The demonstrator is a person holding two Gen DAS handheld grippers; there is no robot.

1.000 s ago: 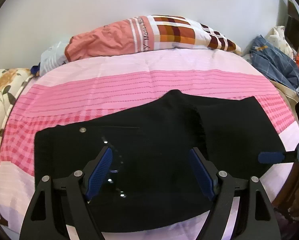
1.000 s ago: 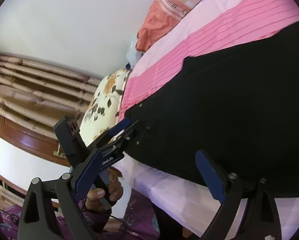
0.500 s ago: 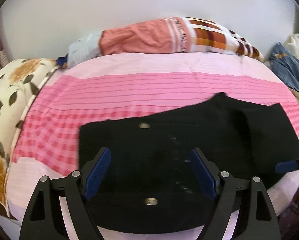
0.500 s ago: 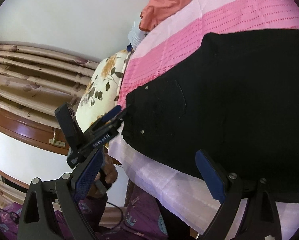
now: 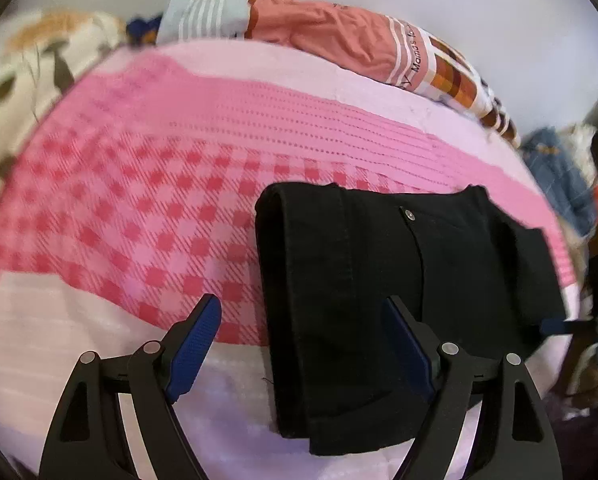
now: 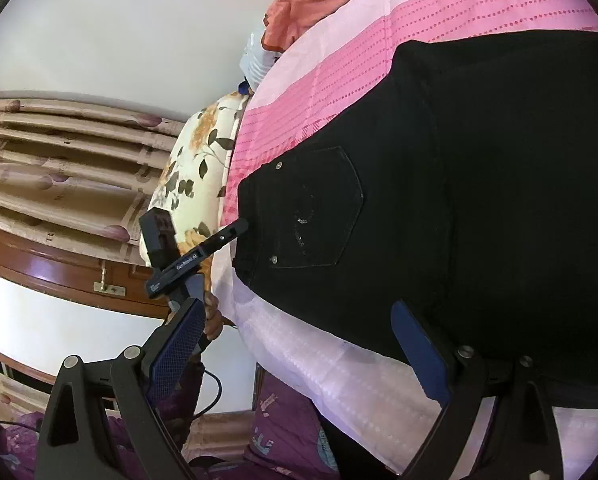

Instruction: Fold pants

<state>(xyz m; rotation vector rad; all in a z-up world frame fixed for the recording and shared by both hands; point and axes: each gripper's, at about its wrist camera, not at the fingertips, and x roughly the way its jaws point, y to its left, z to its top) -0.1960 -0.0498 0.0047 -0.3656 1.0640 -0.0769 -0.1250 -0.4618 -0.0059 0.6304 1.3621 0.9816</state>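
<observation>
Black pants lie folded on the pink checked bedsheet, with a thick folded edge on the left and a rivet near the top. My left gripper is open and empty, hovering over the folded left edge near the bed's front. It also shows in the right wrist view, at the pants' waist end. The pants show a back pocket there. My right gripper is open and empty, above the bed's front edge. Its blue tip shows at the left view's right.
An orange and checked pillow lies along the far wall. A floral pillow is at the bed's left end. Blue clothes are piled at the far right. A curtain and wooden window frame stand beyond the bed.
My left gripper has moved left to the pants' waist end, so the folded edge now lies between its fingers. The right gripper's view has turned a little; both stay open.
</observation>
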